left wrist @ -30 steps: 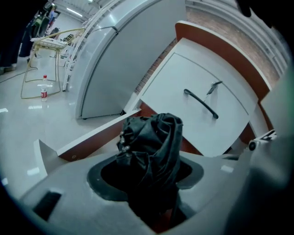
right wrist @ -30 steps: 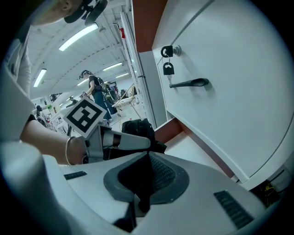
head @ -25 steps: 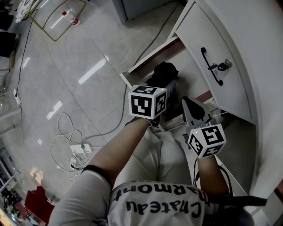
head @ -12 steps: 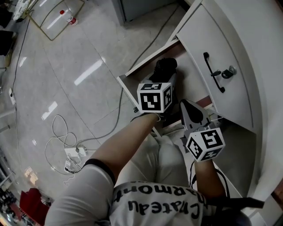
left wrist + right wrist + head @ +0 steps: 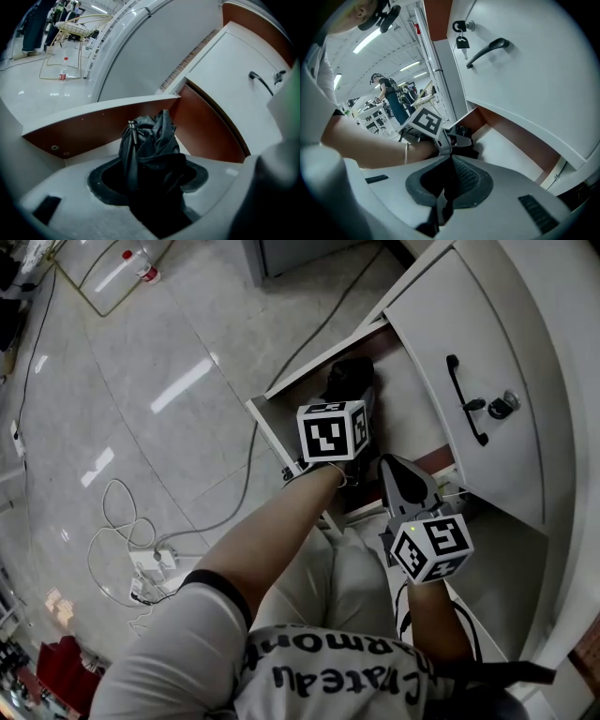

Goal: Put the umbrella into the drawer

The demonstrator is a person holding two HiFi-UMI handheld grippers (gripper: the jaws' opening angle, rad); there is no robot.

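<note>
The floor point(image 5: 169, 427) is laid with glossy pale tiles on which ceiling lights are reflected. A white cabinet point(image 5: 553, 427) occupies the right side of the head view. Its drawer point(image 5: 84, 129) is pulled out over the floor; the inner walls are red-brown and the bottom is white.

The folded black umbrella point(image 5: 150, 150) is clamped between the pads of the left gripper point(image 5: 149, 187). Its far end is pointed into the open drawer, in front of the drawer's brown wall. Whether it touches the drawer bottom cannot be determined.

The right gripper point(image 5: 445, 187) is held just beside the left one, at the near edge of the drawer. Its jaws are closed together with nothing between them.

Above the drawer on the right, a white front panel point(image 5: 450, 352) overhangs the opening. A black handle point(image 5: 467, 411) and a lock with a key point(image 5: 506, 404) are fitted to it.

On the floor to the left, a grey cable point(image 5: 246, 474) is run towards a power strip point(image 5: 150, 566), well apart from the drawer. Farther off, a wire stand point(image 5: 70, 33) and a bottle point(image 5: 62, 75) with a red cap are placed. A person point(image 5: 391, 101) is visible in the background of the right gripper view.
</note>
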